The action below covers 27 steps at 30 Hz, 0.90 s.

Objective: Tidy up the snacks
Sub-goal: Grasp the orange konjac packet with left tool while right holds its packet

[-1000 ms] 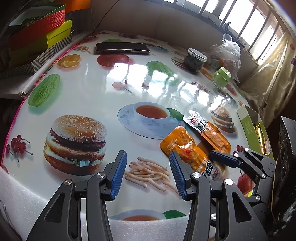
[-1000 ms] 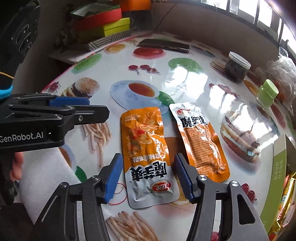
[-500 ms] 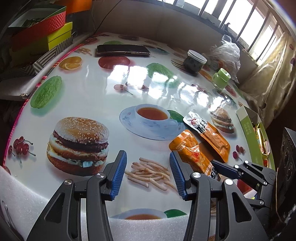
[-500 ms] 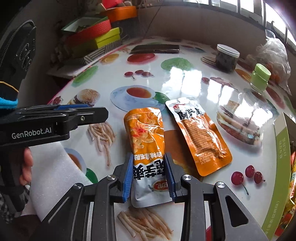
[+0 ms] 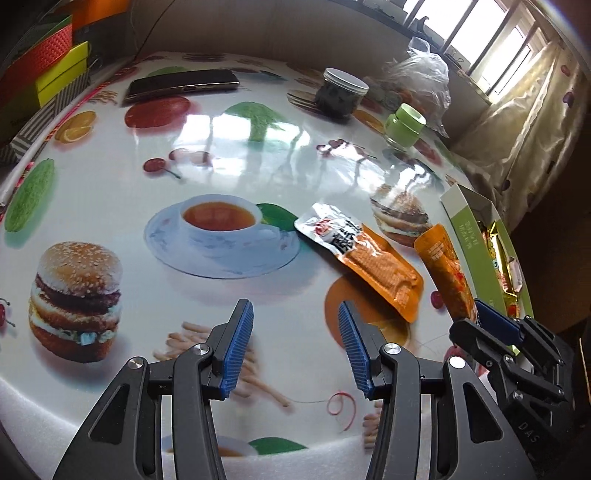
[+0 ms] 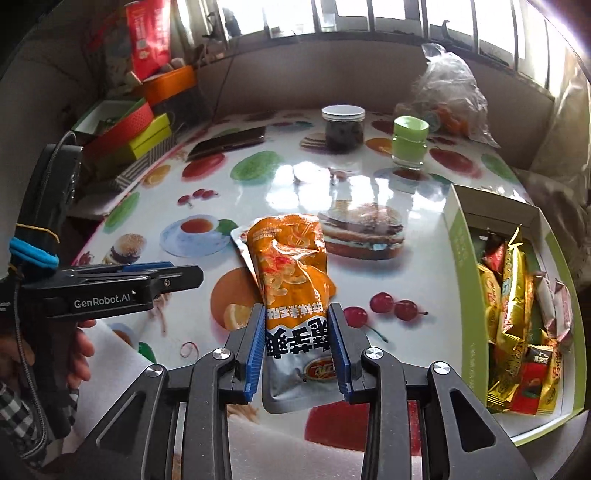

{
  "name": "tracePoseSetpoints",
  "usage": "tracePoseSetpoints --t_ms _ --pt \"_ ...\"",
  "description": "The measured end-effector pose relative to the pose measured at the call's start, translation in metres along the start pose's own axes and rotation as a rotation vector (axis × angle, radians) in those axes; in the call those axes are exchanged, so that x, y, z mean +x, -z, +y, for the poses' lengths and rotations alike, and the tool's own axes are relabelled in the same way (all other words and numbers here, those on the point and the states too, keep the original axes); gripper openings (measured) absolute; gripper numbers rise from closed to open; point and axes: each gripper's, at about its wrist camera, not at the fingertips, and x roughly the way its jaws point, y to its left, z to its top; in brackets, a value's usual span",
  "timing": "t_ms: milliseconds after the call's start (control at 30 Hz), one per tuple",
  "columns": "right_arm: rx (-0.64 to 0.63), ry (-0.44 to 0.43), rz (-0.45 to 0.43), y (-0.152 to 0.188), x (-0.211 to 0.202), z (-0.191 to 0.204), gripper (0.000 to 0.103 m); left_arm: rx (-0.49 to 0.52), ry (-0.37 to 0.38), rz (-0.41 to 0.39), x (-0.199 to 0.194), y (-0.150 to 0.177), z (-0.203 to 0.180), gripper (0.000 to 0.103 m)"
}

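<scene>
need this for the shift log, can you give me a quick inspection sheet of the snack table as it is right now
surface: glossy food-print table, foam padding along its near edge.
job's things: orange snack pouch held up off the table; second snack pouch lying flat; green box at the right, full of wrapped snacks.
clutter: phone, dark jar, green-lidded jar, plastic bag, red rubber band.
grippers: right gripper shut on the orange snack pouch, fingers pressing its sides; left gripper open, nothing between its fingers.
cables: a thin dark cable runs up the back wall.
surroundings: stacked coloured boxes left, windows behind, curtain right.
</scene>
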Motion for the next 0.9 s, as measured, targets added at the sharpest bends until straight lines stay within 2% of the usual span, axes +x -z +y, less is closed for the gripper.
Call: tracePoseSetpoints --t_ms 67,167,267,367,433,633,767,900 --pt "-0.02 0.09 0.015 0.0 0.003 -0.002 0.031 0.01 0.007 0.003 0.003 -0.003 -0.01 0.049" --pt "-0.027 0.181 0.046 -0.005 0.013 -0.009 0.031 0.015 0.019 -0.003 0.005 -0.007 -0.019 0.049" --pt "-0.075 0.278 0.113 -0.01 0.034 -0.01 0.031 0.019 0.015 0.003 0.007 -0.006 -0.022 0.049" --pt "-0.165 0.365 0.156 -0.014 0.056 -0.002 0.031 0.015 0.009 0.006 0.006 -0.005 -0.02 0.049" --pt "-0.228 0.414 0.152 -0.017 0.061 0.006 0.031 0.009 0.005 0.007 0.006 -0.005 -0.016 0.05" --pt "-0.277 0.287 0.185 -0.015 0.056 0.024 0.031 -0.027 0.001 -0.002 0.003 -0.006 -0.005 0.049" --pt "-0.207 0.126 0.199 -0.011 0.053 0.025 0.031 -0.056 -0.014 0.0 0.004 -0.006 0.004 0.049" --pt "-0.146 0.163 0.168 -0.007 0.046 0.02 0.031 -0.015 -0.027 -0.001 0.005 -0.009 -0.001 0.049"
